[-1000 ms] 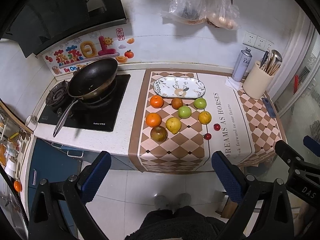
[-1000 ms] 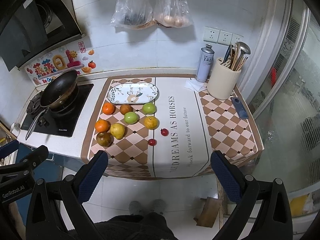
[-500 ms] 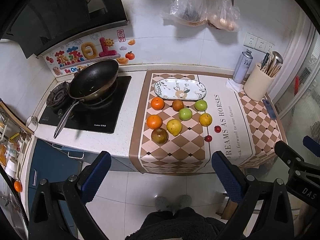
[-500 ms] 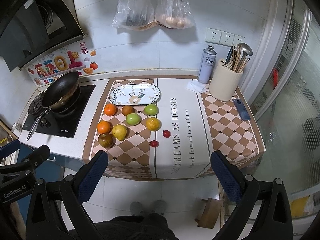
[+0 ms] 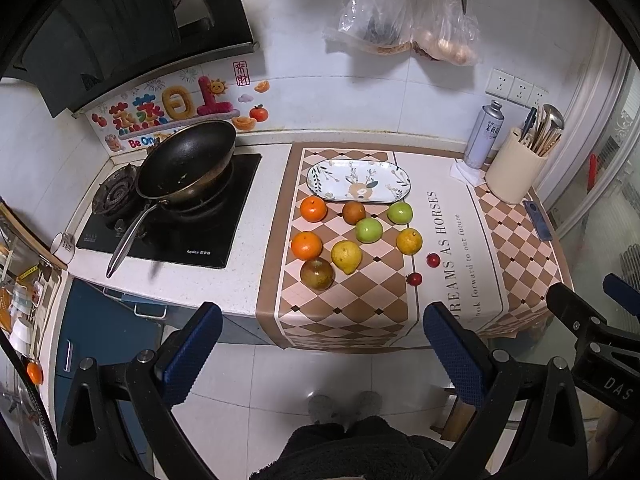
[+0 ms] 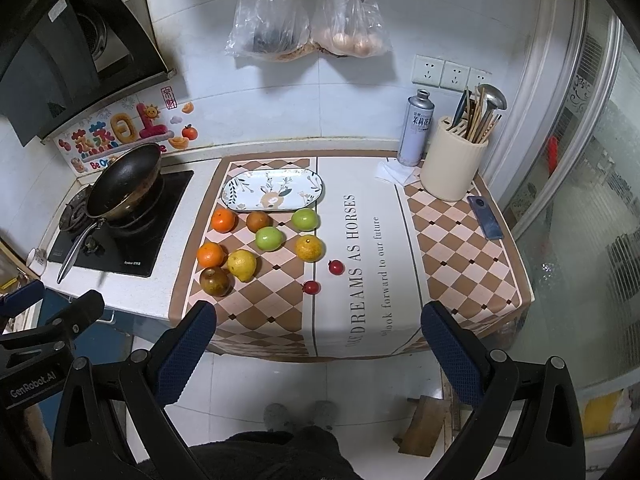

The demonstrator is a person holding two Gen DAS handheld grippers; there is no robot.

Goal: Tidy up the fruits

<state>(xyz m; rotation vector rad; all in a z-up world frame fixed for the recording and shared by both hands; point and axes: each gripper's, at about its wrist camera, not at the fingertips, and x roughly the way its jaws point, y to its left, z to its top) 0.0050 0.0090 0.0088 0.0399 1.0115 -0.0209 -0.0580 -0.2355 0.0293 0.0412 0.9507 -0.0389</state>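
Note:
An oval patterned plate point(image 5: 359, 181) point(image 6: 273, 196) lies empty on the checkered mat. In front of it sit several fruits: two oranges point(image 5: 313, 209) point(image 5: 306, 245), two green apples point(image 5: 368, 230) point(image 5: 399, 213), a lemon point(image 5: 346, 256) point(image 6: 242, 265), a brown fruit point(image 5: 354, 212), a dark mottled fruit point(image 5: 317, 273) point(image 6: 215, 281), a yellow-orange citrus point(image 5: 409, 241) point(image 6: 309, 247) and two small red fruits point(image 5: 433, 260) point(image 5: 414, 279). My left gripper point(image 5: 322, 344) and right gripper point(image 6: 318, 342) both hang open above the floor, short of the counter, holding nothing.
A black wok point(image 5: 186, 164) sits on the stove point(image 5: 172, 224) at left. At back right stand a spray can point(image 5: 484, 136) and a utensil holder point(image 5: 516, 172), with a phone point(image 5: 537, 220) near the counter's right edge. Plastic bags point(image 5: 408, 20) hang on the wall. A person's feet point(image 5: 344, 406) are below.
Both grippers have drifted slightly closer to the counter, so the fruits and plate sit a little lower and larger in view. Nothing on the counter has moved.

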